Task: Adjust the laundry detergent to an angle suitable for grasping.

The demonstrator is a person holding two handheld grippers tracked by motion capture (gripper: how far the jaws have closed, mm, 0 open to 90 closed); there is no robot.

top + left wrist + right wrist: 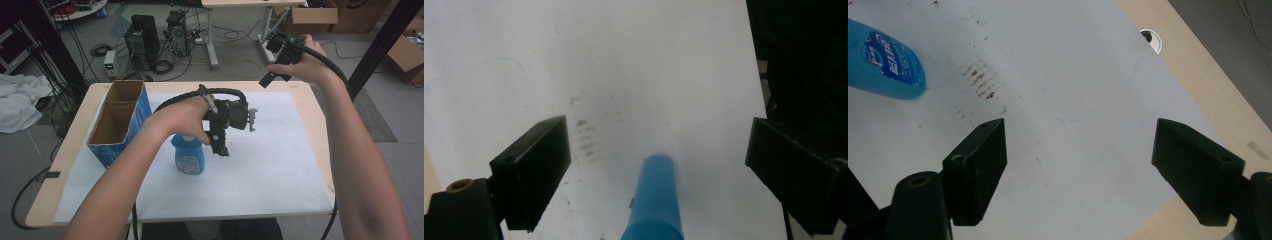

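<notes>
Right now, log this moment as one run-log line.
left gripper: open, above blue bottle, not gripping | right gripper: open, empty, raised over table's far edge | cardboard box: at left

My left gripper (220,145) is all black, jaws matte black with a brass-coloured screw hole at the base. My right gripper (280,62) is black too, same brass hole. The bottle (189,157) is translucent bright blue with a blue-and-white label carrying small white print. The box (120,120) is glossy blue outside, plain brown cardboard inside. The sheet (280,165) is white, marked with a patch of brown-black smudges in short rows and faint blue pen curves. The tabletop (320,130) is pale wood with a round grey cable hole.
</notes>
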